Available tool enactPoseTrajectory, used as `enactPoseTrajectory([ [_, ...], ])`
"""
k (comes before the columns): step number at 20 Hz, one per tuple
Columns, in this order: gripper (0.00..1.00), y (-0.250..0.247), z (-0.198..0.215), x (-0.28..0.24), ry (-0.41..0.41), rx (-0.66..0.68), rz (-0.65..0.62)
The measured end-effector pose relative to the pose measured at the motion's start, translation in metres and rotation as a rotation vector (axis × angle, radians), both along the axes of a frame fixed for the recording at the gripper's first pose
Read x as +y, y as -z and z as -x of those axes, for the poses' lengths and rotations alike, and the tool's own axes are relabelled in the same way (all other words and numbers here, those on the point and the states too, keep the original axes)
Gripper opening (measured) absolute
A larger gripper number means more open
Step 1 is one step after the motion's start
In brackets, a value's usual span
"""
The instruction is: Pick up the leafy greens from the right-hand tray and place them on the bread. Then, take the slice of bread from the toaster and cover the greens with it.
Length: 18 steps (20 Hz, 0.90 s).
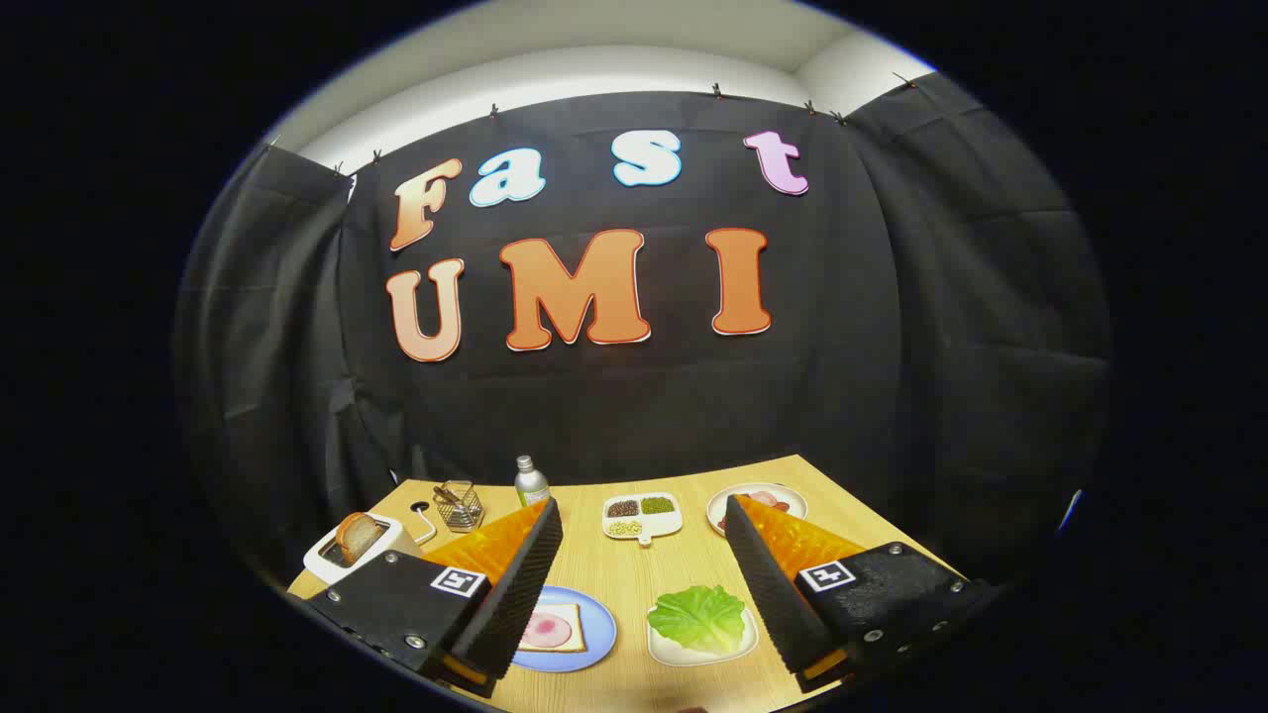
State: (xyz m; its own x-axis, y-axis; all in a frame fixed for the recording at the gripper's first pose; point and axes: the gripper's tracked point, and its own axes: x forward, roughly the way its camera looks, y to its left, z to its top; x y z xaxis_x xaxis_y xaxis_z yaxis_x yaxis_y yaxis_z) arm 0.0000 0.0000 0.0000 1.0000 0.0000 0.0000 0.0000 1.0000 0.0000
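A ruffled green lettuce leaf (697,616) lies on a small white rounded tray (738,646) on the pale wooden tabletop (634,569), low between the gripper's two fingers and closer to the right-hand one. Just to its left, a slice of bread topped with a round pink slice of ham (551,630) sits on a round light-blue plate (594,649), its left side tucked behind the left finger. The gripper (642,515) hangs above the table with its fingers spread wide, holding nothing, the tips well apart and the greens untouched beneath them.

Further left, beyond the left finger, a white toaster (332,564) stands near the table's edge with a browned slice of bread (359,536) standing upright in its slot. Behind it are a small wire basket (459,506) holding some dark items too small to make out and a silver metal bottle with a white cap (531,482).

Between the fingertips, toward the back of the table, rests a white divided dish (644,519) with dark, green and pale grains in its separate compartments. Right of it, a round white plate (759,502) holding pinkish food sits partly hidden by the right finger's tip. Black cloth (951,376) drapes the booth behind the table, with a pale wall (614,69) above it.
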Motion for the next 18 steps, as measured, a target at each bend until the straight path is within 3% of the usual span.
enactPoseTrajectory([
  [14,0.99,0.011,-0.012,-0.015,0.033,0.006,0.001],
  [18,0.99,0.013,-0.019,-0.026,0.083,-0.02,0.02],
])
